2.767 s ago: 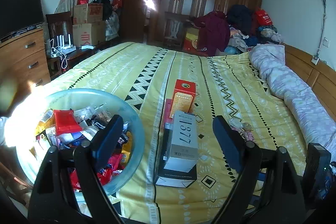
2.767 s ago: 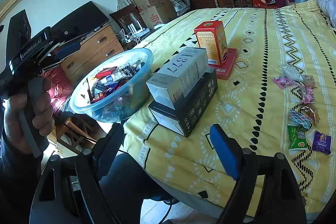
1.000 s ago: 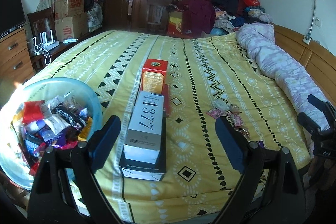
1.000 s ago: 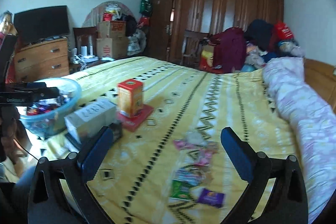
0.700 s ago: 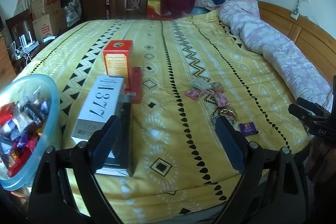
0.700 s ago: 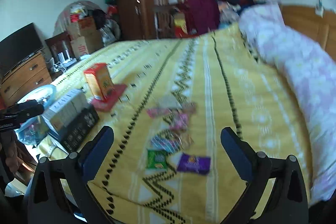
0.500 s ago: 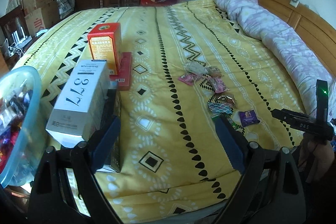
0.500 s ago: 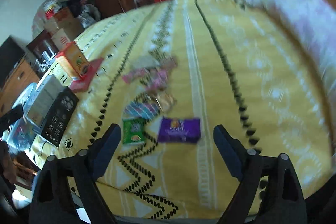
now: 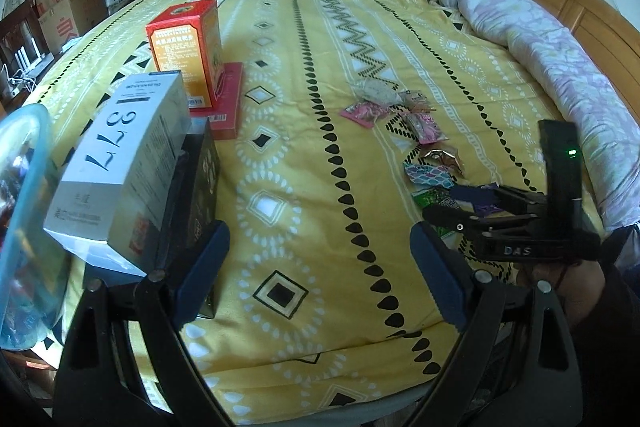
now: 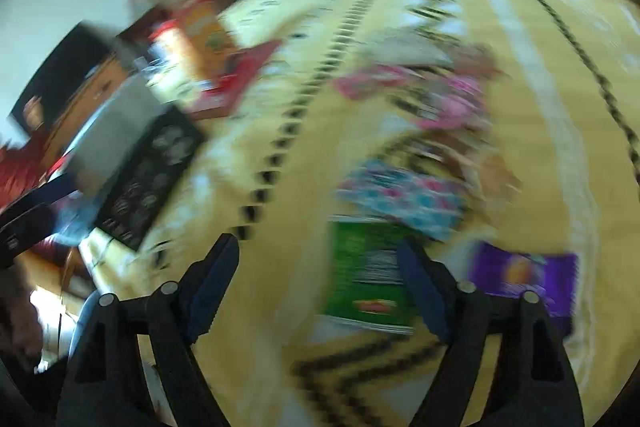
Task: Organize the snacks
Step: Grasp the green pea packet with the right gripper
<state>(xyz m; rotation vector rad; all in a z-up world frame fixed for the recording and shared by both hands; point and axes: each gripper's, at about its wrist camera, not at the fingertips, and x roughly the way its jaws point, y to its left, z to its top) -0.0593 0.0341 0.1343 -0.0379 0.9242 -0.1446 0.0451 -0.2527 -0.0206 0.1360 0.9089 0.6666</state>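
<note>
A yellow patterned bedspread (image 9: pixel 304 163) carries scattered snack packets (image 9: pixel 420 131). The right gripper (image 10: pixel 316 279), jaws spread, hovers over what looks like a green packet (image 10: pixel 364 267); the left gripper (image 9: pixel 320 267) hangs spread, empty.

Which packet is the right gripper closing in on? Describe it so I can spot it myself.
On the yellow patterned bedspread, a line of loose snack packets runs toward the near edge. Just ahead of the open right gripper lies the green packet, flat between a purple packet and a blue-pink one.

Black left gripper (image 9: pixel 320 275), blue finger pads (image 9: pixel 202 269), silver screws, right gripper (image 9: pixel 460 203) seemingly lettered "DAS"
</note>
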